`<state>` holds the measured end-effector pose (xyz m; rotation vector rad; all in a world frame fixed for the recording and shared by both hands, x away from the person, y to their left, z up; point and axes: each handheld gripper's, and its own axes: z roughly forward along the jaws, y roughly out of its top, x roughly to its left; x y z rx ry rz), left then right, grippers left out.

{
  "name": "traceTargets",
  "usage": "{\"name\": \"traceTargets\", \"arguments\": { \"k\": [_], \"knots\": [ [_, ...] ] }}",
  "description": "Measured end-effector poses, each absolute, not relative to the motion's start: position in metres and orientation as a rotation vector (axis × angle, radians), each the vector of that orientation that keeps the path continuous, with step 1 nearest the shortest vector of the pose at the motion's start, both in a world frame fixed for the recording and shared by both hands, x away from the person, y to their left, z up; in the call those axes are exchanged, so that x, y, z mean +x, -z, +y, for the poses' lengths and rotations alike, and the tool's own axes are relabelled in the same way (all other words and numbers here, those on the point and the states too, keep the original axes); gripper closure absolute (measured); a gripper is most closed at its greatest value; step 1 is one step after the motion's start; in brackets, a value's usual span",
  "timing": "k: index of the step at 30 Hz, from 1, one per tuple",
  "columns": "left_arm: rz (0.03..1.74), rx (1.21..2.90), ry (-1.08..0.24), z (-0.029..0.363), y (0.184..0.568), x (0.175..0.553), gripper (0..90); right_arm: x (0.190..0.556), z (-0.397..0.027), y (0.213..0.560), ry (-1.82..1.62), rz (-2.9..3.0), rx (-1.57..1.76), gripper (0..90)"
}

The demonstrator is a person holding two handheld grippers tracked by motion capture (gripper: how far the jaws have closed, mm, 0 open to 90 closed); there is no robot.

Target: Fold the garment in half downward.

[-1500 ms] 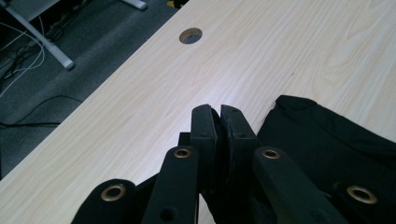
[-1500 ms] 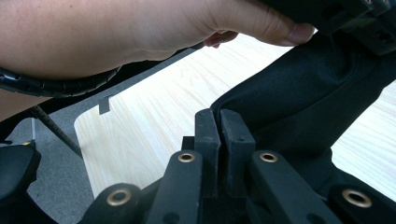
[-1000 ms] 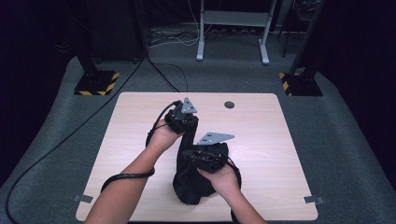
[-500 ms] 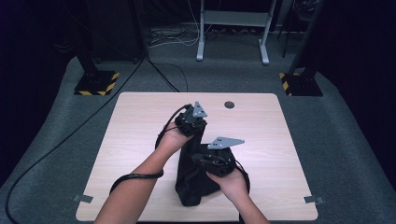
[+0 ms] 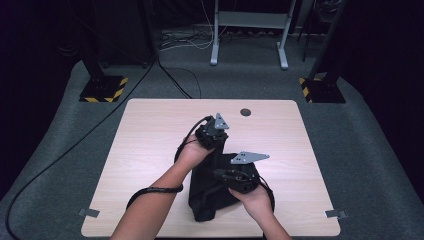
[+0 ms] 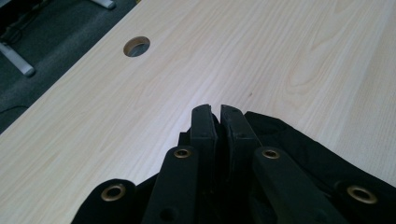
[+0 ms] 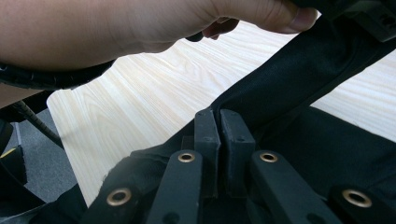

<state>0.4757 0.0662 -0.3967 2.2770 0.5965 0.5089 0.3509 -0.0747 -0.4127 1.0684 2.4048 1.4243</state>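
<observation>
Wooden table [image 5: 150, 150] under dark room, grey carpet around. Left gripper [image 5: 212, 134] at far end of black cloth [image 5: 207, 192], jaws pressed together, pinching cloth edge [image 6: 280, 128]. Cloth's long axis runs from left gripper toward person, taut strip between grippers. Right gripper [image 5: 240, 176] nearer person, jaws closed, pinching cloth fold [image 7: 280, 93]. Cloth bulk lies below right gripper at near table edge.

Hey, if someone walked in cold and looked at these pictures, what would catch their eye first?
Probably the black cloth bunched near the front middle of the pale wooden table, pinched by both grippers. The left gripper is shut on its far edge, the right gripper on a taut fold nearer the person. After that, the round hole at the table's far edge.
</observation>
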Motion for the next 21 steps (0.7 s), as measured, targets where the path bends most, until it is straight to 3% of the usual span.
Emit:
{"name": "traceTargets", "arguments": {
  "k": [21],
  "knots": [
    [0.603, 2.305, -0.452, 0.045, 0.42, 0.478, 83.8, 0.347, -0.092, 0.434, -1.384, 2.412, 1.144, 86.6]
  ]
}}
